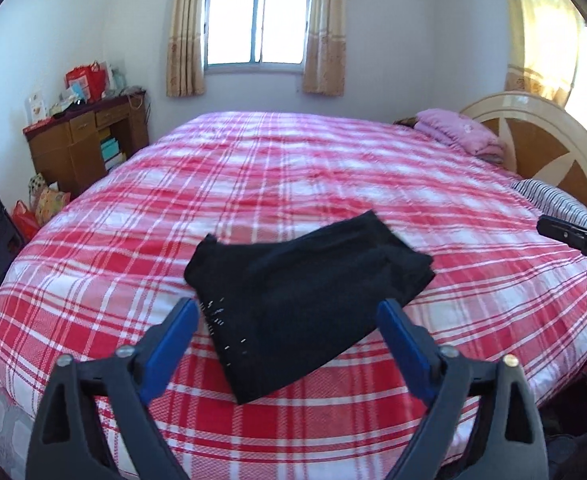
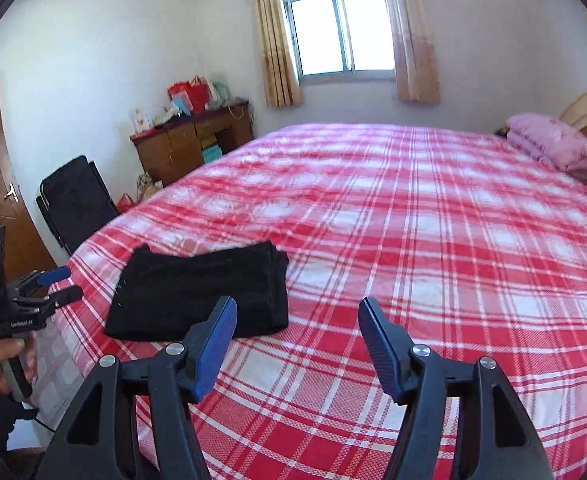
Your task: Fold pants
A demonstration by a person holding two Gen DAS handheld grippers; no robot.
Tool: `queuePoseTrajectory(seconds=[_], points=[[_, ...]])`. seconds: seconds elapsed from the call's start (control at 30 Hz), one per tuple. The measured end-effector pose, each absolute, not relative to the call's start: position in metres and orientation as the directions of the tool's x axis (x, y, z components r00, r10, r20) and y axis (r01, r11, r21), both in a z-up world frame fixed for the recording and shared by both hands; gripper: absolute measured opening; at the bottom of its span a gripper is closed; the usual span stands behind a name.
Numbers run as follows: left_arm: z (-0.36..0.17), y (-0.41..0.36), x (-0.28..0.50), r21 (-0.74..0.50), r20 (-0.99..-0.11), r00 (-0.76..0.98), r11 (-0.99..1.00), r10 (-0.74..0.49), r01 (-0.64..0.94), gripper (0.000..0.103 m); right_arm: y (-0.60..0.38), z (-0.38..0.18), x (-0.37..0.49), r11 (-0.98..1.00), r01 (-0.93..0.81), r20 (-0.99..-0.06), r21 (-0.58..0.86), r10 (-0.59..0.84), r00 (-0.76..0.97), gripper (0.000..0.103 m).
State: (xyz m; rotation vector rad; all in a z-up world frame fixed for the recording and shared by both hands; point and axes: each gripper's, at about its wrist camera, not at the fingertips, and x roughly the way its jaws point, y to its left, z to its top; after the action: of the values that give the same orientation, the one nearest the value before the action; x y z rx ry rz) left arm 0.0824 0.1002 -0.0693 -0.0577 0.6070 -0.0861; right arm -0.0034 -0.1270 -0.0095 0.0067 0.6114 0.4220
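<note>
**Folded pants lie ahead of both grippers, nearer the left one**

- Pants [image 1: 305, 300]: black, already a compact folded bundle, flat on the red-and-white checked bedspread [image 1: 333, 184] near the bed's near edge. Stacked layer edges show at the far-right end of the bundle.
- Left gripper [image 1: 289, 344]: fingers spread wide, released, nothing between them. In the left wrist view the bundle sits straight ahead, its near corner reaching into the gap between the blue pads [image 1: 169, 348], but the cloth lies below and beyond them; I see no contact.
- Right gripper [image 2: 297, 348]: fingers also apart and empty. From here the pants [image 2: 201, 292] lie ahead and to the left of the fingers; the left pad overlaps the bundle's near edge in the view only. Open bedspread [image 2: 433, 240] lies straight ahead and to the right.
- Long axis: as seen from the left fingers, the bundle runs diagonally, from near-left to far-right. From the right fingers it runs roughly crosswise, left to right.
- Which hand is nearer: the left, by my reading. Its gripper [image 2: 41, 292] shows at the far left of the right wrist view, just beside the bundle's left end, with the person's hand [image 2: 1, 364] on the handle.
- Judgement: folding looks essentially done, both grippers clear of the cloth. Any last tidy or further fold would fall to the left gripper first; the right would need to swing leftward.
</note>
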Motion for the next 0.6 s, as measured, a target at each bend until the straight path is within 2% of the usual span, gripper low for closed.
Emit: queuePoseTrajectory(seconds=[0.3,0.6], points=[[-0.058,0.08,0.072,-0.049,-0.525,0.842,0.992,-0.126,0.117,0.098,-0.121,0.026,-0.049,0.92,-0.39,-0.456,0.042,0.365,0.811,0.074],[-0.047,0.083,0.063,-0.055,-0.487,0.866,0.993,-0.114,0.1,0.101,-0.124,0.029,-0.055,0.929,-0.369,-0.449,0.029,0.342,0.826,0.075]])
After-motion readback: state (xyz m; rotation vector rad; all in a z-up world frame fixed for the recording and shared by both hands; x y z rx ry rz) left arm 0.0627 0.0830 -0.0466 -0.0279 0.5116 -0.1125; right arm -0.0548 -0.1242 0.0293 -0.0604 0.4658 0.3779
